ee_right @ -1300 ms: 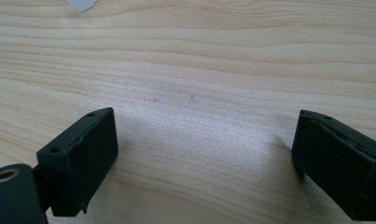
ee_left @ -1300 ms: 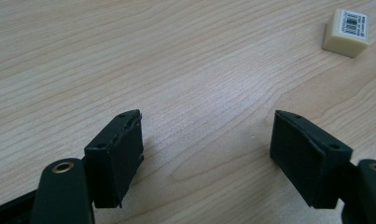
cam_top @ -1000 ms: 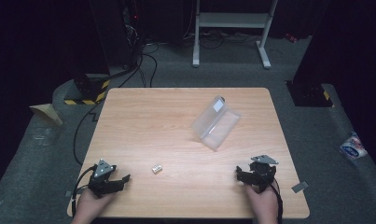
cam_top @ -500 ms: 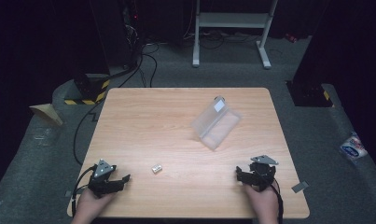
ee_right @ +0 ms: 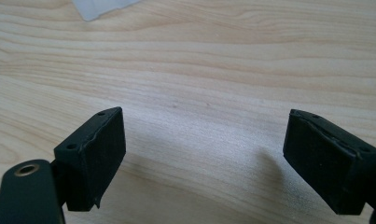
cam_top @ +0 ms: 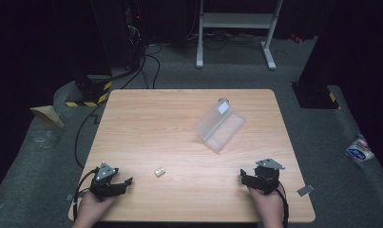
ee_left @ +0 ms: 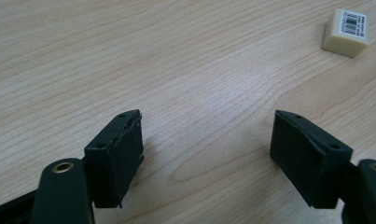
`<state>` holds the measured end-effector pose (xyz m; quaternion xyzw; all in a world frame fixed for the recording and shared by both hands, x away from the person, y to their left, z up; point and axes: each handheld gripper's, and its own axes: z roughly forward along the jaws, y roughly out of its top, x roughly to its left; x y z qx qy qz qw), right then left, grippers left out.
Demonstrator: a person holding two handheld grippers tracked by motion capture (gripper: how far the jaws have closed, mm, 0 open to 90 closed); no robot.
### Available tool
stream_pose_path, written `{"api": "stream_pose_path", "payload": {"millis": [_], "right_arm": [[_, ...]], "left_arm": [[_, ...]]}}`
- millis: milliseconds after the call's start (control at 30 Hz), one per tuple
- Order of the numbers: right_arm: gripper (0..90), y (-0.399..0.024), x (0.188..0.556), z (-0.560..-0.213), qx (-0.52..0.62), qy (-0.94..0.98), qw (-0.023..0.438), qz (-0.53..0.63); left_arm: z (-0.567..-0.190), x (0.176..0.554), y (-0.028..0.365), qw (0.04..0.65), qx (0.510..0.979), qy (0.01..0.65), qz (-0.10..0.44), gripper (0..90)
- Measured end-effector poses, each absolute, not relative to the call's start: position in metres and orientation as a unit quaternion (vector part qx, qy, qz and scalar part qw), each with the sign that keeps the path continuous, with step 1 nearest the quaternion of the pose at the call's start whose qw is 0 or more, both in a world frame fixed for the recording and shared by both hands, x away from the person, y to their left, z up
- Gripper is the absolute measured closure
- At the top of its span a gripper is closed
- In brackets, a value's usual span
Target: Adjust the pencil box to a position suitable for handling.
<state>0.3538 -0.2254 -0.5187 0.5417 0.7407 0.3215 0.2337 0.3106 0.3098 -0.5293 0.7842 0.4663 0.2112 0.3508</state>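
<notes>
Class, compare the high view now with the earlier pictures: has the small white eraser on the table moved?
No. The eraser lies at the same spot on the table, between the left gripper and the clear plastic case, the same way off the near edge.

Clear case (ee_right: 104, 7) cut off at top edge

A light wooden square table (cam_top: 146, 128) stands on grey carpet floor (cam_top: 317, 128); behind the table a white metal stand (cam_top: 236, 21), black cables (cam_top: 148, 59), dark surroundings.
</notes>
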Motion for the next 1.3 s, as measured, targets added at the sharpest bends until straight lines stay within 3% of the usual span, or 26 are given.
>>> {"api": "stream_pose_path", "payload": {"millis": [400, 1300], "right_arm": [[21.9, -0.205, 0.358, -0.5, 0.519, 0.754, 0.22, 0.337], [28.7, -0.157, 0.396, -0.475, 0.476, 0.768, 0.204, 0.377]], "left_arm": [[-0.529, 0.311, 0.31, 0.352, 0.785, 0.466, 0.208, 25.3], [-0.529, 0.311, 0.31, 0.352, 0.785, 0.465, 0.209, 25.3]]}}
